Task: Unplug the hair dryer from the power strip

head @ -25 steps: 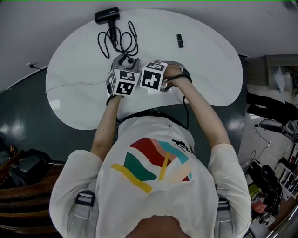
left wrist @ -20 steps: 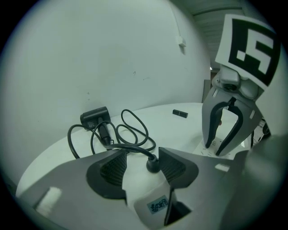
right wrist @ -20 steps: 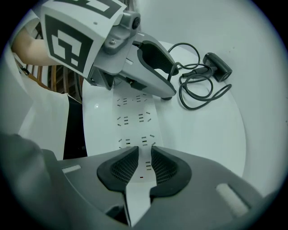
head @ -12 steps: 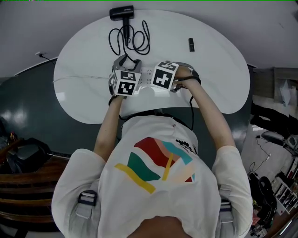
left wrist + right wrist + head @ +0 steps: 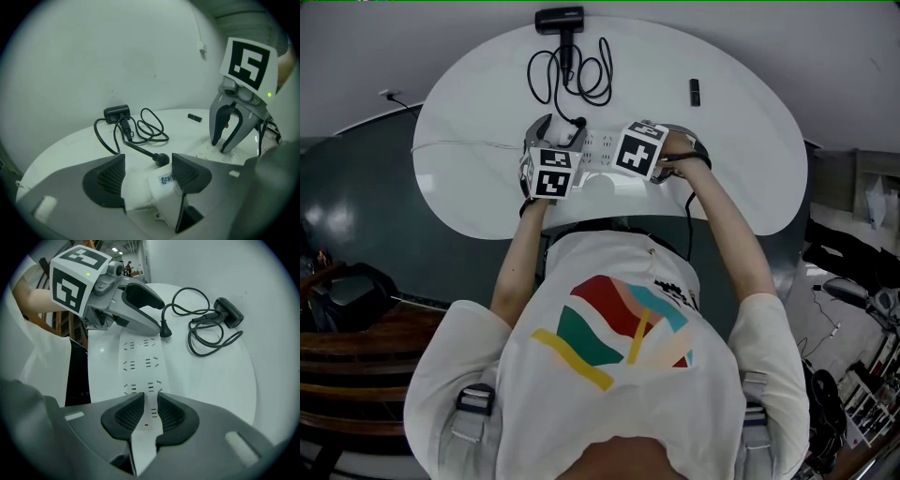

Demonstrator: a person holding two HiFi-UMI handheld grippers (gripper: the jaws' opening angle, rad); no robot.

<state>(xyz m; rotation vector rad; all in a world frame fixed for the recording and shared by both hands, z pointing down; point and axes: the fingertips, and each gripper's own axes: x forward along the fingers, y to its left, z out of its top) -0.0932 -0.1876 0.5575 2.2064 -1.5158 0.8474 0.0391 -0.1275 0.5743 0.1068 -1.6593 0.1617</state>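
Note:
The black hair dryer (image 5: pixel 560 19) lies at the table's far edge, and its cord (image 5: pixel 572 75) coils toward me. The cord's black plug (image 5: pixel 161 159) lies loose on the tabletop, just past the end of the white power strip (image 5: pixel 140 366). My left gripper (image 5: pixel 147 162) straddles that end of the strip. Its jaws are opening wide, and its pads press on neither the strip nor the plug. My right gripper (image 5: pixel 150 401) points straight down and is shut on the sides of the strip's other end.
A small black stick-like object (image 5: pixel 695 92) lies at the far right of the round white table (image 5: pixel 741 159). The strip's thin white lead (image 5: pixel 459 145) runs off to the left edge. Dark floor surrounds the table, with clutter at both lower corners.
The left gripper has drawn leftward, away from the right one, and its jaws have spread. The plug now lies free on the table. The right gripper has kept its hold.

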